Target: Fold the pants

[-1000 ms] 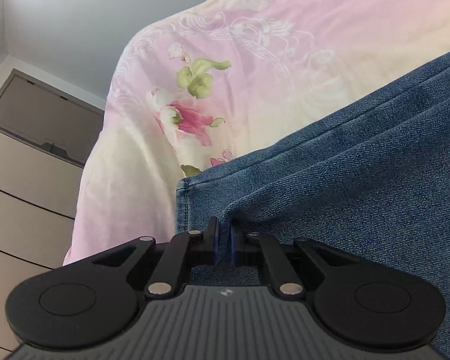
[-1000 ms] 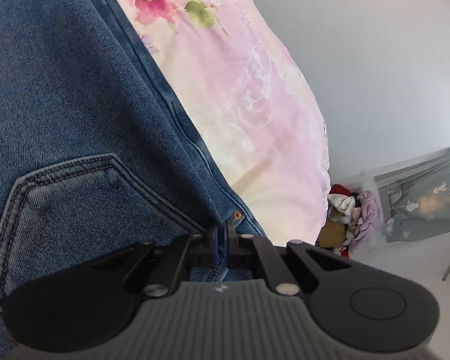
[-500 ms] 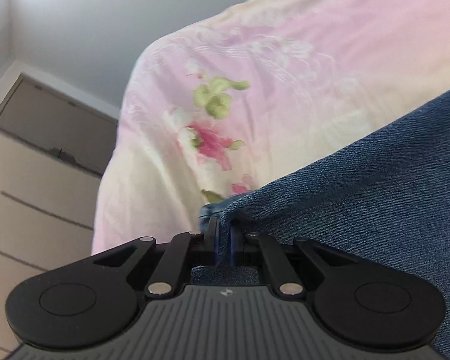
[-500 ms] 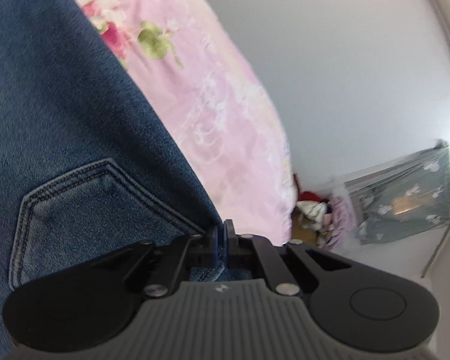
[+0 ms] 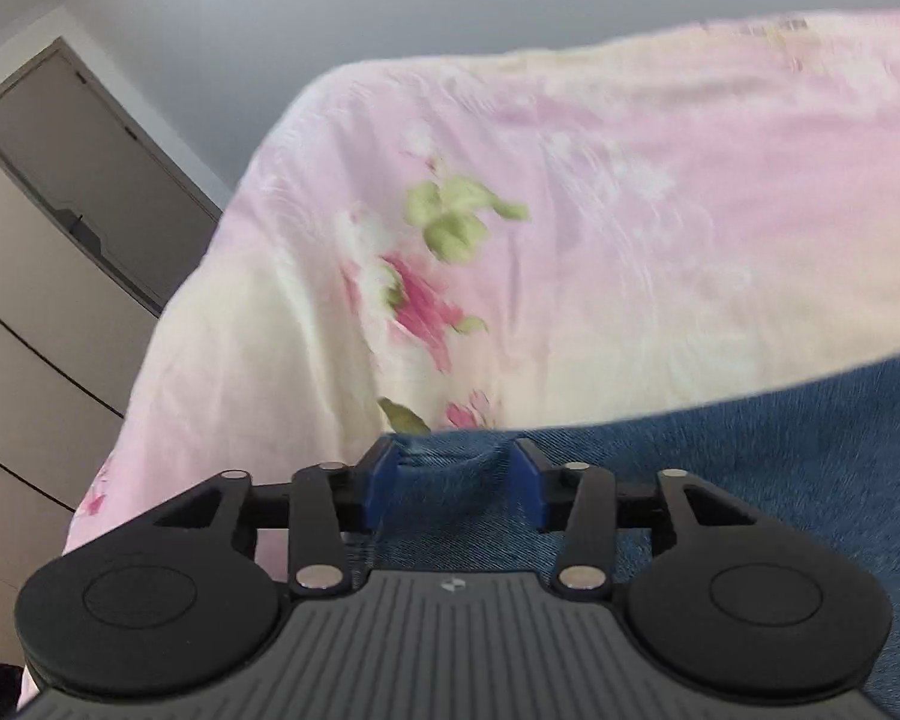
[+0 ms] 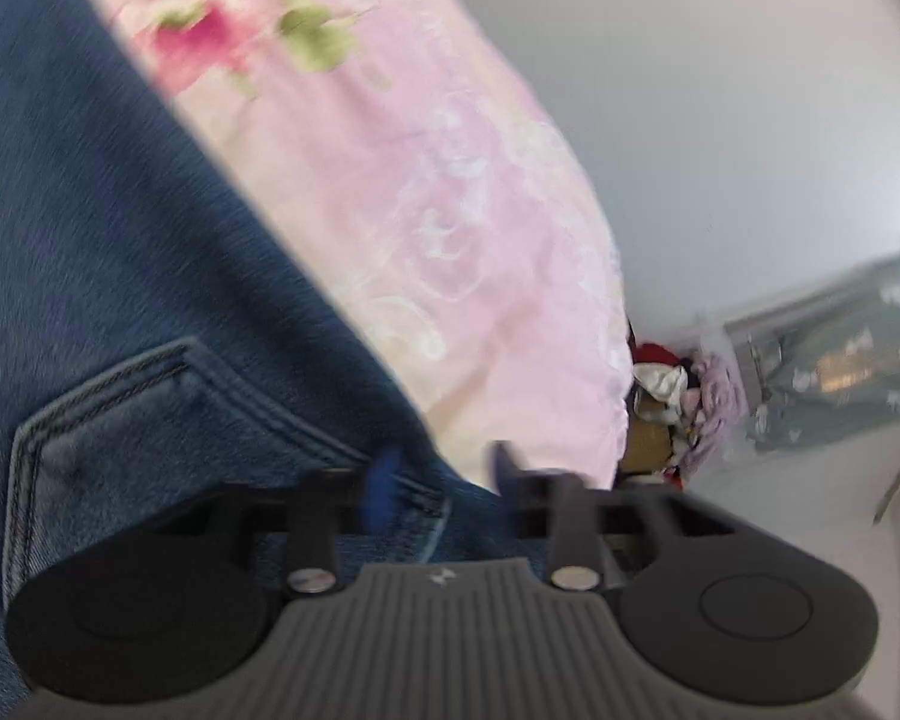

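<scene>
Blue denim pants (image 5: 750, 480): lying on pink floral bedsheet (image 5: 630, 210). Left tool (image 5: 459, 483), right tool (image 6: 438, 483): jaws opening, denim edge between, unpressed. Release fully and back off before lifting, so the fold keeps flat.

I see a bed (image 5: 660, 228) covered by a pink and cream sheet (image 6: 450, 228) printed with flowers. Blue jeans (image 6: 120, 240) lie flat on it, a stitched back pocket (image 6: 150, 414) facing up near the edge.

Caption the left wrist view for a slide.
Left hand-held gripper opening, jeans edge still between its blue pads, over a pink floral bedspread.
</scene>
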The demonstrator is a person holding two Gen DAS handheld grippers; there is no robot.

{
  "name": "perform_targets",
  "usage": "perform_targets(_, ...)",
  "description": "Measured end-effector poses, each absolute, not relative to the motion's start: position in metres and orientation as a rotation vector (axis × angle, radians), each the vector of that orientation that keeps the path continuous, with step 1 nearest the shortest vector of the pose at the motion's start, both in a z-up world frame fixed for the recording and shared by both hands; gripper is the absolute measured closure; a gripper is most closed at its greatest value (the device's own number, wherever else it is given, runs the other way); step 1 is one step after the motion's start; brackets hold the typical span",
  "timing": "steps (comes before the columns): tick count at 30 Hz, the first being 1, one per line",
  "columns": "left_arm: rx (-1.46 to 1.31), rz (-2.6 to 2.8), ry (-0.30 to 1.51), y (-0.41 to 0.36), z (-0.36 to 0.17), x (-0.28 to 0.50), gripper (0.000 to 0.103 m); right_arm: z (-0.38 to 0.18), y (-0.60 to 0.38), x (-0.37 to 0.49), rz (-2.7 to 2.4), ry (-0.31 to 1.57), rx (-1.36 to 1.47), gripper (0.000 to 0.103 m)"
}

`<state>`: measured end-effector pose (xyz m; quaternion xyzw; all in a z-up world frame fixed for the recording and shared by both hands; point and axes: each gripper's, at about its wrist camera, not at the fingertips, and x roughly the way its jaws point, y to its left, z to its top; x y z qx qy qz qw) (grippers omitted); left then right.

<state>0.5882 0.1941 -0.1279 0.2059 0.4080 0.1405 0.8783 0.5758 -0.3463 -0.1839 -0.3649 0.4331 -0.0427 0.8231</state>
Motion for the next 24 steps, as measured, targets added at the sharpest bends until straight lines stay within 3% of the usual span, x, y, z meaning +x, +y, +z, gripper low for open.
perform_targets(4, 0.268, 0.267, 0.815, 0.218, -0.083, 0.562, 0.044, -0.155, -0.358, 0.558, -0.093, 0.908, -0.609, 0.035)
perform_targets(8, 0.177, 0.277, 0.824, 0.233, -0.071, 0.523, 0.044, -0.137, -0.359, 0.520, -0.091, 0.903, -0.472, 0.034)
perform_targets(10, 0.126, 0.270, 0.845, 0.241, -0.076, 0.503, 0.044, -0.130, -0.362, 0.497, -0.098, 0.895, -0.417, 0.033)
perform_targets(12, 0.081, 0.255, 0.873, 0.246, -0.085, 0.483, 0.044, -0.122, -0.367, 0.469, -0.107, 0.887, -0.356, 0.025)
perform_targets(24, -0.384, 0.284, 0.877, 0.269, -0.145, 0.429, 0.044, -0.150, -0.497, 0.380, -0.338, 0.901, 0.412, 0.024)
